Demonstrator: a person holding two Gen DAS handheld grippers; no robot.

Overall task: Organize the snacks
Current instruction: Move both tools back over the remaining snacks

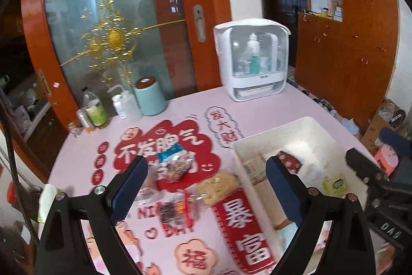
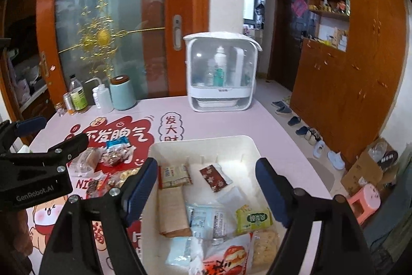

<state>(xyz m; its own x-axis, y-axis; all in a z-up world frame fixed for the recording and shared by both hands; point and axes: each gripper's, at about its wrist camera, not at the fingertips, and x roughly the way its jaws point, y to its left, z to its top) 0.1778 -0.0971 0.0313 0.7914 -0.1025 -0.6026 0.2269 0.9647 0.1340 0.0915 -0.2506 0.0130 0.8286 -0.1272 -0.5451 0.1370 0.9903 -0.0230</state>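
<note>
A white bin [image 2: 247, 146] on the pink table holds several snack packets, among them a green one [image 2: 253, 219] and a dark red one [image 2: 215, 177]. My right gripper [image 2: 206, 175] is open and empty above the bin. Loose snacks lie on the table left of the bin: a blue-topped nut bag [image 1: 175, 161], a pale rice cake [image 1: 217, 186] and a red-striped packet [image 1: 175, 213]. My left gripper [image 1: 206, 174] is open and empty above these loose snacks. The bin [image 1: 309, 130] shows at the right of the left wrist view.
A white clear-fronted storage case [image 2: 221, 71] stands at the table's back. A teal canister [image 2: 122, 93] and several bottles [image 2: 77, 94] stand at the back left. Wooden cabinets [image 2: 347, 84], shoes and a pink stool [image 2: 365, 200] are on the right, off the table.
</note>
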